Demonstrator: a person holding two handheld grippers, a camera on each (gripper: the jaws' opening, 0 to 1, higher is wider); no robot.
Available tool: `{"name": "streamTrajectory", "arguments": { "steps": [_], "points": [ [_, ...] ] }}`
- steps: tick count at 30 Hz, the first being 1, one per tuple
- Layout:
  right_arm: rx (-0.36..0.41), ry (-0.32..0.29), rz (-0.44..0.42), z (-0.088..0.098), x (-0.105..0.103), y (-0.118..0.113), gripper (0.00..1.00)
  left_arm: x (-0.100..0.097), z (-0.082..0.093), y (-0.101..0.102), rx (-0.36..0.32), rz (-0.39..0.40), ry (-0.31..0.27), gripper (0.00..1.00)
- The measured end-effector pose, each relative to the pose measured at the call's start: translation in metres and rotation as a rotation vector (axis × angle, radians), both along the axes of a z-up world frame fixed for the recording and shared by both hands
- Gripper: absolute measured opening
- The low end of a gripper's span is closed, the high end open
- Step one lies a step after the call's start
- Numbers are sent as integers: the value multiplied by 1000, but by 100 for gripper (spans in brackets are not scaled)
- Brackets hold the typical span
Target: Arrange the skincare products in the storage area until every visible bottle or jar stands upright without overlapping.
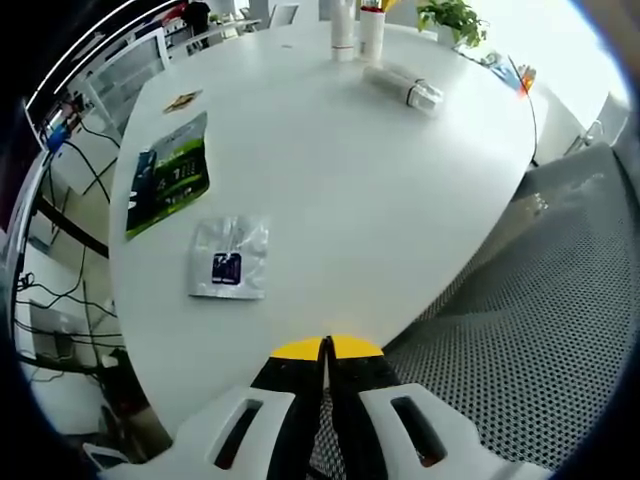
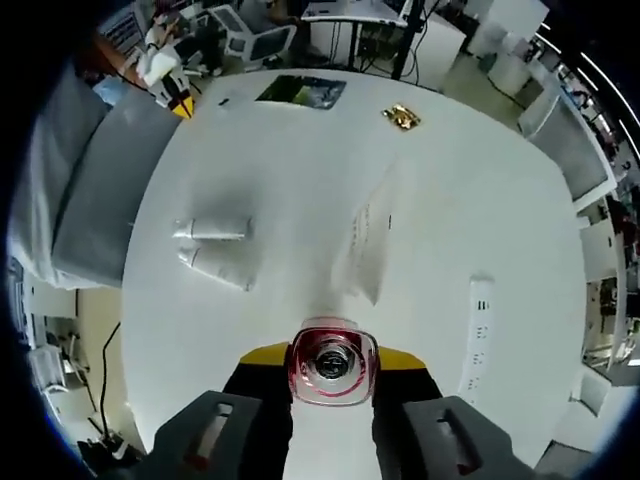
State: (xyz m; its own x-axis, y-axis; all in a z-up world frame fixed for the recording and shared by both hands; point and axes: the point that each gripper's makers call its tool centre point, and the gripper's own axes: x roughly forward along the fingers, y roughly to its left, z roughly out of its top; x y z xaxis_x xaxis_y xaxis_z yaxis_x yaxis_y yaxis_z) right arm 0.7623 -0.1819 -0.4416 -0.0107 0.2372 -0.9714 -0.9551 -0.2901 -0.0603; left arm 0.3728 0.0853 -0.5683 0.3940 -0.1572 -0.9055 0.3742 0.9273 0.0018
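In the right gripper view my right gripper point(image 2: 332, 352) is shut on a bottle with a clear red-rimmed cap point(image 2: 332, 368), seen from above and held upright over the white table point(image 2: 470, 210). Two white tubes point(image 2: 212, 231) point(image 2: 216, 266) lie flat side by side to its left. In the left gripper view my left gripper point(image 1: 327, 347) is shut with nothing in it, at the near table edge. Far across the table two white bottles point(image 1: 343, 32) point(image 1: 372, 30) stand upright, and the white tubes point(image 1: 403, 87) lie on their side near them.
A green sachet point(image 1: 168, 176), a silver sachet point(image 1: 230, 258) and a small gold packet point(image 1: 183, 99) lie on the left of the table. A grey mesh chair point(image 1: 540, 300) is at the right. A clear sheet point(image 2: 370, 245) and a white power strip point(image 2: 480, 335) also lie on the table.
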Motion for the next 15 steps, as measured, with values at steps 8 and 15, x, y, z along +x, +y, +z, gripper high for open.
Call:
{"name": "streamTrajectory", "arguments": {
  "steps": [8,15],
  "points": [
    [12,-5,9,0,1,6,24,0,0,0,-1,0,-1,1],
    [18,-3,18,0,-1,12,24,0,0,0,-2,2,-1,1]
  ]
}}
